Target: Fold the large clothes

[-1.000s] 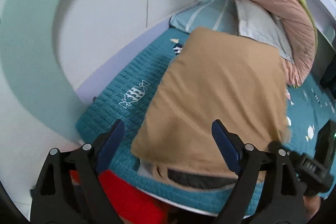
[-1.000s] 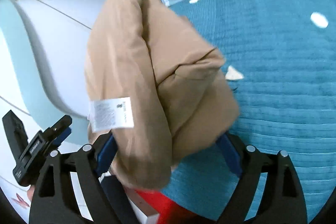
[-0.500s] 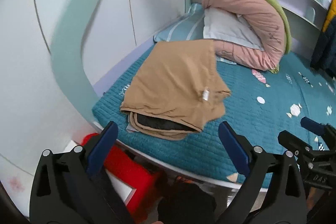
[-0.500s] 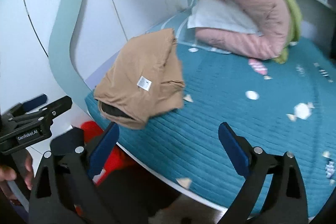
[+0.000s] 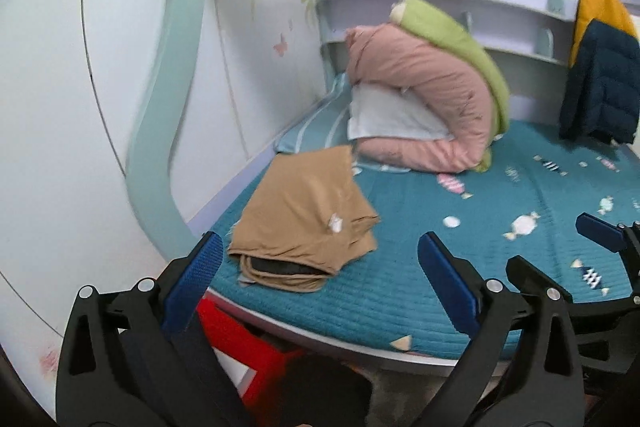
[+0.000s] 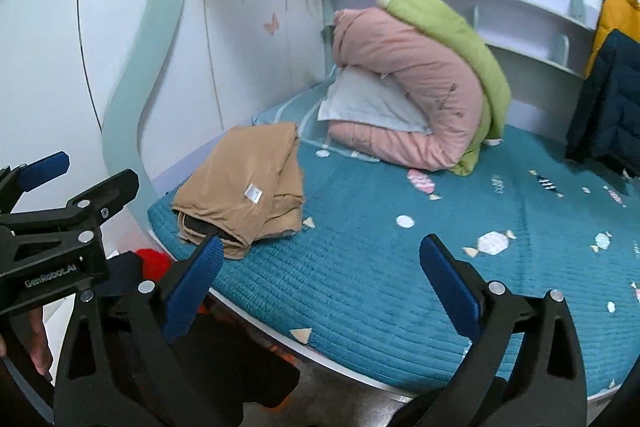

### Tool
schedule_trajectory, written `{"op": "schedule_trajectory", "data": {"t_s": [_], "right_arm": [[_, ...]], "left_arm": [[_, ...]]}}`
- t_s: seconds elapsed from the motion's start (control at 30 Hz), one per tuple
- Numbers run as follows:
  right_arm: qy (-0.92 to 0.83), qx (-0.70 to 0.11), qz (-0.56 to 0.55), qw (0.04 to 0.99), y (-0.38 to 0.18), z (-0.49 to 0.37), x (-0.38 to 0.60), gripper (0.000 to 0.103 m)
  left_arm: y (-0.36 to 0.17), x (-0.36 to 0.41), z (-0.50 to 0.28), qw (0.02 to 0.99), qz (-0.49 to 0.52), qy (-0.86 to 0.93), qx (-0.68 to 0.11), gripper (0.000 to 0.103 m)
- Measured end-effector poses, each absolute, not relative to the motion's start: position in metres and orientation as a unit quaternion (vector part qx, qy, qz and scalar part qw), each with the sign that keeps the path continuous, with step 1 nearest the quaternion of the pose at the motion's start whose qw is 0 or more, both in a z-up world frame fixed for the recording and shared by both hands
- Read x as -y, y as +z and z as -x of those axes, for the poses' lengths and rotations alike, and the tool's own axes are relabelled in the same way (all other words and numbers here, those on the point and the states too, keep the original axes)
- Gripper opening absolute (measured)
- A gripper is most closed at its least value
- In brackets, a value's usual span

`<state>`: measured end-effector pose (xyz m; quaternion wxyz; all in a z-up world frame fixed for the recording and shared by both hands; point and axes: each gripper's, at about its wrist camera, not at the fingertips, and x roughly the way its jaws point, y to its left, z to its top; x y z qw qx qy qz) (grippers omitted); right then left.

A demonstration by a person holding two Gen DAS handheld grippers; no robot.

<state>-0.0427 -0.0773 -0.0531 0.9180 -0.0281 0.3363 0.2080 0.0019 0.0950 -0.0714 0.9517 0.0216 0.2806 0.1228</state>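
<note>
A tan garment (image 5: 304,215) lies folded in a thick stack at the left front corner of the teal bed (image 5: 460,267), with a white label on top and dark fabric showing in its near edge. It also shows in the right wrist view (image 6: 244,187). My left gripper (image 5: 320,267) is open and empty, held back from the bed's front edge. My right gripper (image 6: 320,267) is open and empty, also off the bed; it shows at the right in the left wrist view (image 5: 560,259).
A pink and green rolled duvet (image 5: 432,99) with a grey pillow (image 5: 388,119) sits at the head of the bed. Yellow and navy jackets (image 5: 600,67) hang at the right. A red box (image 5: 240,351) stands on the floor below the bed corner. Wardrobe doors (image 5: 100,87) line the left.
The right gripper let go of the tan garment, which now lies folded on the bed. Both grippers have pulled back away from the bed.
</note>
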Motion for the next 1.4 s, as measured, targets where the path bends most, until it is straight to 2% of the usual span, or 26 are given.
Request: {"op": "schedule_trajectory", "data": {"t_s": [0.3, 0.53, 1.4], "right_arm": [[0.158, -0.286, 0.024, 0.945, -0.013, 0.074, 0.115, 0.095], [0.123, -0.250, 0.006, 0.960, 0.010, 0.089, 0.143, 0.095], [0.100, -0.211, -0.004, 0.972, 0.031, 0.106, 0.159, 0.095]], "left_arm": [[-0.035, -0.056, 0.027, 0.970, -0.029, 0.086, -0.224, 0.098], [-0.023, -0.039, 0.037, 0.975, -0.036, 0.068, -0.209, 0.098], [-0.004, -0.008, 0.052, 0.981, -0.038, 0.039, -0.187, 0.098]]}}
